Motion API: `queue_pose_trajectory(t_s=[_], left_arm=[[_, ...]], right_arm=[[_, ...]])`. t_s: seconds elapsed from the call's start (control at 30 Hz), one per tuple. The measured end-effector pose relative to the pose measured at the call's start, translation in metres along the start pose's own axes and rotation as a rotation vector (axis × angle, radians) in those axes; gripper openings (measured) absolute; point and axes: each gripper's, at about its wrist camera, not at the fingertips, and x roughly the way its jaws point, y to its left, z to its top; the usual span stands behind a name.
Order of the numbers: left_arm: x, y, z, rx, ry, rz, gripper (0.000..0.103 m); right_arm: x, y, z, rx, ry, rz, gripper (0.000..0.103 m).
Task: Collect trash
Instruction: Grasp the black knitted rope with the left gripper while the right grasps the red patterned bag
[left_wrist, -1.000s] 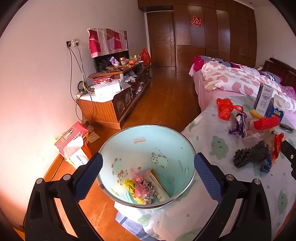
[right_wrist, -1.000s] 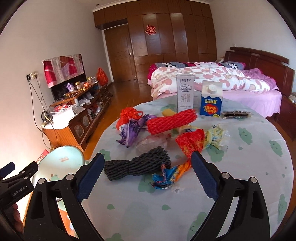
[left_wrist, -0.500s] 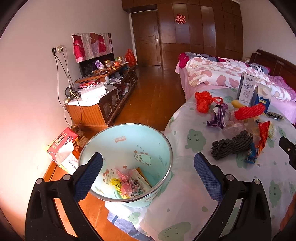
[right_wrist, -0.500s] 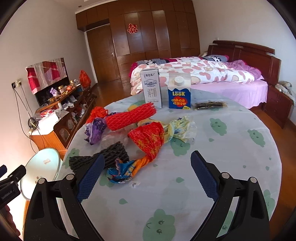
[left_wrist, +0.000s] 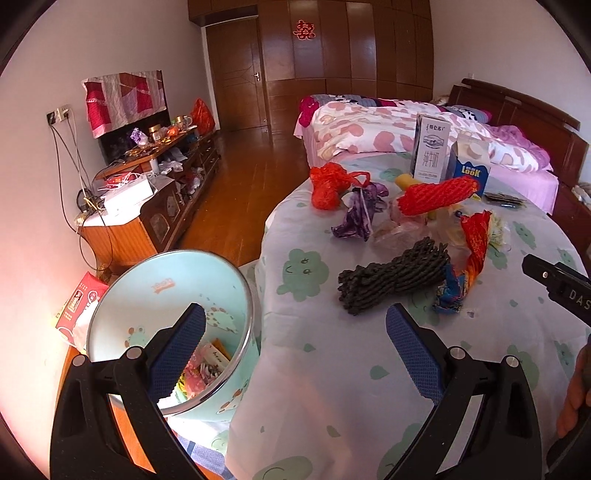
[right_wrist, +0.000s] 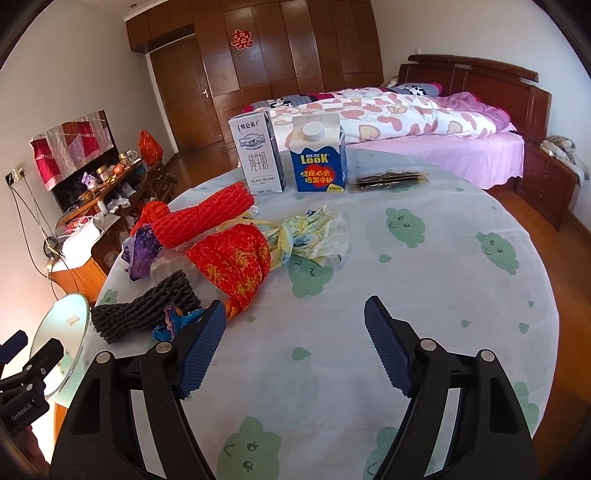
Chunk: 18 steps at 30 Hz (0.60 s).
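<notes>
The right gripper (right_wrist: 293, 326) hangs low over a round table (right_wrist: 424, 280) covered in a pale cloth printed with green cloud faces. Its two blue-padded fingers (right_wrist: 388, 354) are wide apart but closing, with only bare cloth between them. Its left finger sits just beside a crumpled blue and orange wrapper (right_wrist: 173, 325).

Past that wrapper lies a dark grey mesh bundle (right_wrist: 144, 312), and next to it a twisted red and gold plastic bag (right_wrist: 236, 266). A crumpled yellow and clear bag (right_wrist: 314, 236) touches the red one. Further back are a red foam net sleeve (right_wrist: 207, 218), a purple wrapper (right_wrist: 142, 254), a white milk carton (right_wrist: 258, 153), a blue carton (right_wrist: 318, 155) marked "LOOK", and flat dark packets (right_wrist: 389, 181). The cartons stand upright side by side.

The left gripper (left_wrist: 295, 347) is spread wide and holds nothing. One of its fingers hangs over a pale blue trash bin (left_wrist: 162, 295), the other over the table edge. The bin stands on the floor against the table's left side and has scraps (left_wrist: 203, 365) of paper and plastic at the bottom.

Behind the table is a bed (right_wrist: 424, 125) with a heart-patterned quilt.
</notes>
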Motion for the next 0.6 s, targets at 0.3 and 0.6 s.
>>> queue_pose_trajectory(t_s=[0.3,0.6], left_arm=[[0.03,-0.021,0.018,0.04,0.008,-0.045,0.095],[0.054,-0.039,0.028,0.082,0.017,-0.082,0.095]], right_arm=[[0.052,0.025,0.016,0.002,0.118,0.061,0.075],[0.074,0.016,0.019,0.052,0.206,0.153,0.023]])
